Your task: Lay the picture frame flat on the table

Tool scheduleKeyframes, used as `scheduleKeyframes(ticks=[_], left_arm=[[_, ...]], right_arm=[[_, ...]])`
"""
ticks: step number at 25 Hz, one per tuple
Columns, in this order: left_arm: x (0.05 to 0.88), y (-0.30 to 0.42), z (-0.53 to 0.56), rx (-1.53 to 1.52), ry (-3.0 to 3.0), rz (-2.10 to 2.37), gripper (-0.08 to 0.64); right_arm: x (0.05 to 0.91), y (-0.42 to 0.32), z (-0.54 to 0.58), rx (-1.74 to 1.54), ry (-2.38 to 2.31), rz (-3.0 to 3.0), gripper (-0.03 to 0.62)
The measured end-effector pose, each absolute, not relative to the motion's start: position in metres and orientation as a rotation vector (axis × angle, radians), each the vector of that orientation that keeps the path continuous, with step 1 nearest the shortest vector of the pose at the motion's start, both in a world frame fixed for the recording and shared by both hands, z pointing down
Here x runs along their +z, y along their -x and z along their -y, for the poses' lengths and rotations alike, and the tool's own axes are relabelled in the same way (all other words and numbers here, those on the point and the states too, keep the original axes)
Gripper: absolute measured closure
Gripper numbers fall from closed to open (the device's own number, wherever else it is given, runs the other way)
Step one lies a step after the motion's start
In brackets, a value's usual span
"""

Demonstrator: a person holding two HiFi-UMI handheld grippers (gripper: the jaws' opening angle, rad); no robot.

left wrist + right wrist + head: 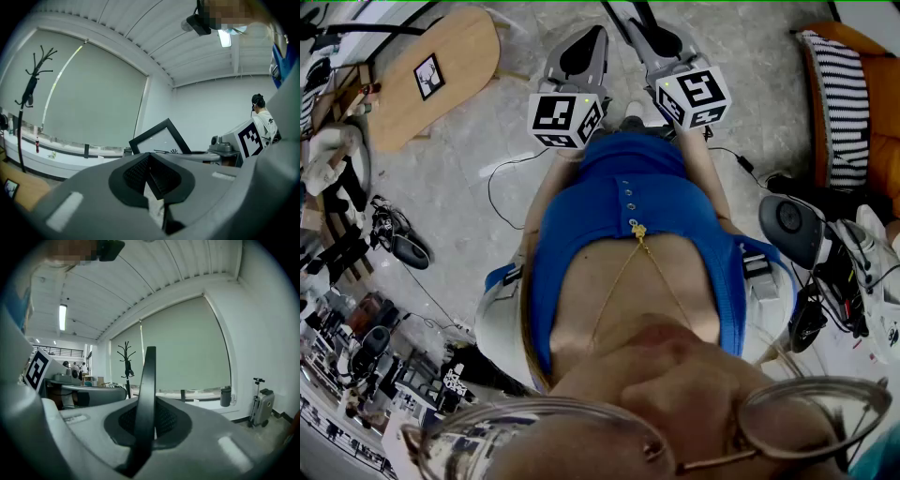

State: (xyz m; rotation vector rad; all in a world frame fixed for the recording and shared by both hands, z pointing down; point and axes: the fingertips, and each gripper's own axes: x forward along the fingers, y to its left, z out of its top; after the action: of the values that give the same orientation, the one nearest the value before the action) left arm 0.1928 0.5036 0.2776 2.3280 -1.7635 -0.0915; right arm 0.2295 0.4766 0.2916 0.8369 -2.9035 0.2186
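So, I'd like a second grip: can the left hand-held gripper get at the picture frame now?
Probably yes: the picture frame, clamped in the right hand-held gripper, stands just ahead with nothing between. The left hand-held gripper must open its shut jaws first.

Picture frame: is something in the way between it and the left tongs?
Nothing visible is. The picture frame stands beyond the left tongs with only air between, and the right tongs already pinch its edge.
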Motion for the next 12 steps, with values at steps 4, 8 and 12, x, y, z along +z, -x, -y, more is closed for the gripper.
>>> scheduleKeyframes(ticks=[4,8,12], left_arm=[[0.278,-0.199,-0.500,-0.095,-2.324,1.774,0.558],[0.282,-0.213,-0.493,-0.099,-2.313,1.784,0.559],[0.286,-0.230,-0.490,-0.116,-2.307,1.777,0.558]], right_arm=[[0.293,-0.237,-0.473,0.237,-0.829,2.920,0.581],[0.297,-0.252,-0.466,0.268,-0.808,2.939,0.581],[0.305,-0.268,-0.461,0.266,-0.770,2.931,0.581]])
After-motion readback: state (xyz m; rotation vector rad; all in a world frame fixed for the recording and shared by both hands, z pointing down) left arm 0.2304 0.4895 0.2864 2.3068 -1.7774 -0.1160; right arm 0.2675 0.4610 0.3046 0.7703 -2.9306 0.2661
